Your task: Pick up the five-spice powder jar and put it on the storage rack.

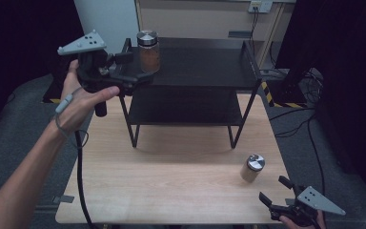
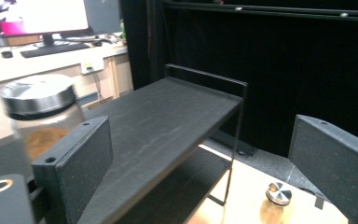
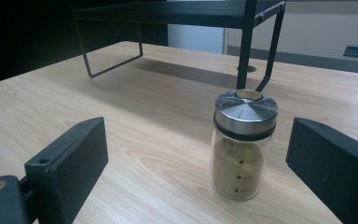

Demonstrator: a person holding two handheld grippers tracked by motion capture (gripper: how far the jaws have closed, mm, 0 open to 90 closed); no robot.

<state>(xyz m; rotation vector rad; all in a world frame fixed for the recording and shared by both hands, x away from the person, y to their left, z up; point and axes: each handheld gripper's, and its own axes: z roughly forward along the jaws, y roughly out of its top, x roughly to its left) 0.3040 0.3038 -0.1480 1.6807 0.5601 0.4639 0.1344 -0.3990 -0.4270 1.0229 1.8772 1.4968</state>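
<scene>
A glass jar of brown spice (image 1: 148, 51) with a metal lid stands at the left end of a black rack's top shelf (image 1: 200, 62). My left gripper (image 1: 134, 67) hangs open just beside it. In the left gripper view the jar (image 2: 39, 114) lies outside the left jaw, and nothing is between the jaws of the gripper (image 2: 200, 140). A second jar of pale powder (image 1: 252, 168) stands on the wooden table, front right. My right gripper (image 1: 272, 187) rests open near the table's front right corner. In the right gripper view the jar (image 3: 244, 144) stands ahead, untouched, nearer the right jaw.
The rack has a lower shelf (image 1: 181, 107) and thin legs standing on the far half of the wooden table (image 1: 171, 176). The pale jar (image 2: 277, 200) also appears below the rack in the left gripper view. Cables lie on the floor at the right (image 1: 295, 124).
</scene>
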